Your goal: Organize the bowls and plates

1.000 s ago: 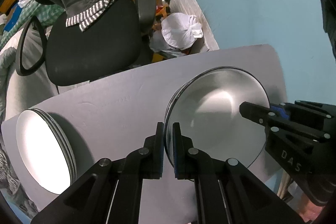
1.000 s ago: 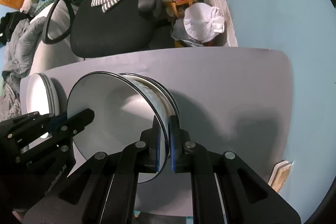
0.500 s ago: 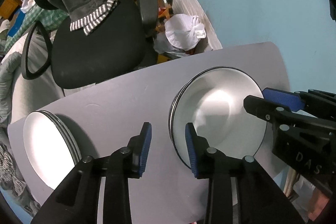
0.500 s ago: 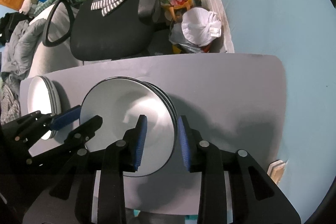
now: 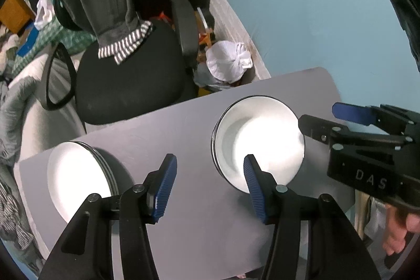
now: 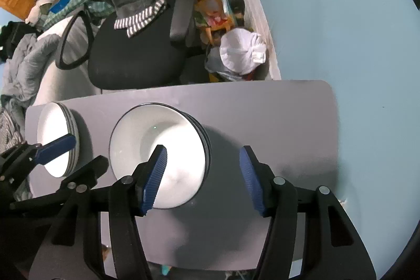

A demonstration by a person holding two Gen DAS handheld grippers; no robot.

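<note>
A stack of white, dark-rimmed bowls (image 5: 258,138) sits on the grey table (image 5: 189,227); it also shows in the right wrist view (image 6: 160,151). A stack of white plates (image 5: 78,175) sits at the table's left end, also seen in the right wrist view (image 6: 56,138). My left gripper (image 5: 208,175) is open and empty, raised above the table between the two stacks. My right gripper (image 6: 203,169) is open and empty, raised just right of the bowls. The right gripper shows at the right of the left wrist view (image 5: 319,120).
A black office chair (image 5: 131,80) with grey clothing draped on it stands behind the table. A white tied bag (image 5: 228,62) lies on the floor by the blue wall (image 5: 302,17). The table's right part (image 6: 275,122) is bare.
Both grippers were shut on the rim of the top bowl. They have let it go onto the stack, opened wide and pulled up and back.
</note>
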